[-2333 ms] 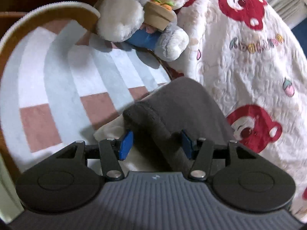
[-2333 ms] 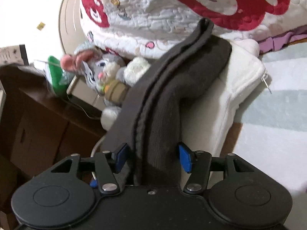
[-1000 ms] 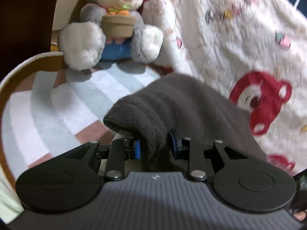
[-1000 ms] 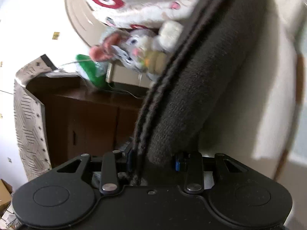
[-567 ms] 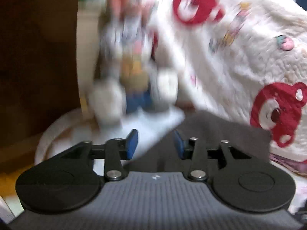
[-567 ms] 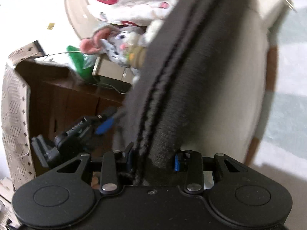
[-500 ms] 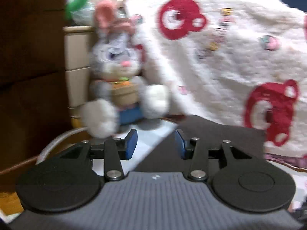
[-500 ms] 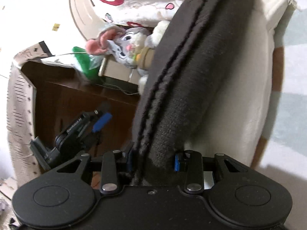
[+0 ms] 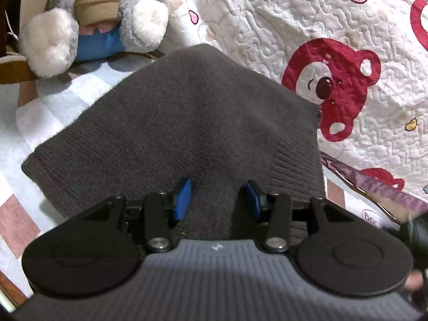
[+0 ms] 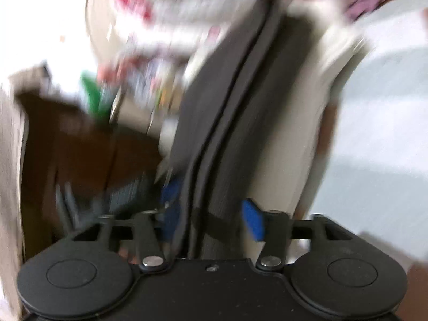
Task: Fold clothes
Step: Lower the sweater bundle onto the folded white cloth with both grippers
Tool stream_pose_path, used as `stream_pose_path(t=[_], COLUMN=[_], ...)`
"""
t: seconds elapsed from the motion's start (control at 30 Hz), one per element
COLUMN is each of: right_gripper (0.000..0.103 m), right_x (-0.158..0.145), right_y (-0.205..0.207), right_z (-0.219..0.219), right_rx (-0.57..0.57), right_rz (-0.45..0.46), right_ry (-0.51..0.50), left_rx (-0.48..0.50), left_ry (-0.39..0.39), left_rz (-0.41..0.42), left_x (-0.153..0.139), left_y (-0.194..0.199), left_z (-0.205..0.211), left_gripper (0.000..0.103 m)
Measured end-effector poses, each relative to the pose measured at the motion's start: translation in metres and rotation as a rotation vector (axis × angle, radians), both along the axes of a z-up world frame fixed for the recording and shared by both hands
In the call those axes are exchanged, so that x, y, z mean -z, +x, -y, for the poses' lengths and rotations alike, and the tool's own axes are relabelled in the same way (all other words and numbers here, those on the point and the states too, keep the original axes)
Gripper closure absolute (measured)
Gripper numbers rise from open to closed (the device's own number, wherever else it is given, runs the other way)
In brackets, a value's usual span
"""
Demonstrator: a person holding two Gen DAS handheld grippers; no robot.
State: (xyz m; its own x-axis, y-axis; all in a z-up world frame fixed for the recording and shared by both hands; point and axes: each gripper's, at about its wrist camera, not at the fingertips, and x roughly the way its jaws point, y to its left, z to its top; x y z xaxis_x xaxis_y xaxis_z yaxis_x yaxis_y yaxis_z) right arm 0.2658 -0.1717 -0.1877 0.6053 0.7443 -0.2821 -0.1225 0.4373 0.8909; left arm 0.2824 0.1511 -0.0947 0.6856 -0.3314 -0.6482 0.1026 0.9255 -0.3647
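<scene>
Quilted bedspread (image 9: 281,26) with red bears hangs behind a striped rug (image 9: 16,133), where the dark grey knit garment (image 9: 187,112) lies spread flat. Left gripper (image 9: 218,196) points low over its ribbed hem, jaws apart, fabric between them. Right gripper (image 10: 214,220), blurred, has jaws parted around the garment's folded edge (image 10: 227,107).

Plush rabbit (image 9: 91,24) sits on striped rug (image 9: 24,123) beside bear-print quilt (image 9: 307,40)

Left gripper (image 9: 218,196): blue-padded jaws parted, angled downward. Right gripper (image 10: 212,222): jaws likewise parted, view motion-blurred, exact pose unclear.
</scene>
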Motion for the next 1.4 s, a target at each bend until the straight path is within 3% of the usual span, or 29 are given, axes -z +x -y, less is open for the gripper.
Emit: stream_pose_path(t=[0.17,0.27,0.4,0.57,0.6,0.63,0.7,0.77,0.87,0.9,0.93,1.0,1.1,1.27,1.3,1.37,1.4], right_gripper=[0.031,0.031,0.031,0.033,0.062,0.07,0.071,0.072,0.064,0.056,0.041,0.037,0.038,0.043,0.046,0.06,0.062], right_x=[0.009,0.017,0.012,0.009,0.002,-0.01,-0.04,-0.054,-0.032,-0.024,-0.022,-0.022,-0.028,-0.03,-0.03,-0.032,-0.034], right_y=[0.057,0.077,0.083,0.107,0.113,0.116,0.114,0.107,0.122,0.119,0.113,0.102,0.083,0.036,0.025,0.007,0.0], right_z=[0.042,0.048,0.019,0.017,0.016,0.015,0.004,-0.003,-0.005,0.0,0.005,0.013,0.022,0.005,-0.001,-0.015,-0.017], right_rx=[0.191,0.18,0.131,0.234,0.239,0.223,0.21,0.207,0.21,0.232,0.275,0.319,0.316,0.135,0.1,0.048,0.037], right_rz=[-0.025,-0.038,0.011,0.049,0.09,0.165,0.311,0.395,0.245,0.206,0.188,0.167,0.155,0.206,0.219,0.244,0.248], right_ry=[0.011,0.104,-0.007,-0.046,-0.075,-0.125,-0.295,-0.43,-0.563,-0.553,-0.542,-0.511,-0.439,-0.359,-0.365,-0.379,-0.375], left_rx=[0.016,0.033,0.042,0.089,0.107,0.133,0.173,0.185,0.202,0.203,0.201,0.195,0.185,0.147,0.141,0.14,0.138], left_ry=[0.027,0.055,0.081,0.08,0.073,0.065,0.066,0.07,0.072,0.07,0.079,0.097,0.128,0.22,0.247,0.304,0.328], left_rz=[-0.004,0.002,0.009,0.014,0.015,0.019,0.026,0.022,0.017,0.014,0.011,0.006,0.003,-0.006,-0.01,-0.024,-0.031], left_x=[0.0,0.001,0.001,-0.004,-0.006,-0.008,-0.01,-0.009,-0.009,-0.009,-0.01,-0.011,-0.011,-0.016,-0.017,-0.019,-0.02], left_y=[0.002,0.004,0.003,0.0,-0.001,-0.002,-0.004,-0.005,-0.006,-0.006,-0.007,-0.008,-0.009,-0.016,-0.018,-0.024,-0.027], left_z=[0.006,0.009,0.012,0.017,0.018,0.02,0.026,0.03,0.035,0.036,0.037,0.039,0.043,0.054,0.057,0.063,0.066], left_gripper=[0.059,0.059,0.059,0.059,0.059,0.059,0.059,0.059,0.059,0.058,0.058,0.057,0.057,0.055,0.054,0.053,0.051])
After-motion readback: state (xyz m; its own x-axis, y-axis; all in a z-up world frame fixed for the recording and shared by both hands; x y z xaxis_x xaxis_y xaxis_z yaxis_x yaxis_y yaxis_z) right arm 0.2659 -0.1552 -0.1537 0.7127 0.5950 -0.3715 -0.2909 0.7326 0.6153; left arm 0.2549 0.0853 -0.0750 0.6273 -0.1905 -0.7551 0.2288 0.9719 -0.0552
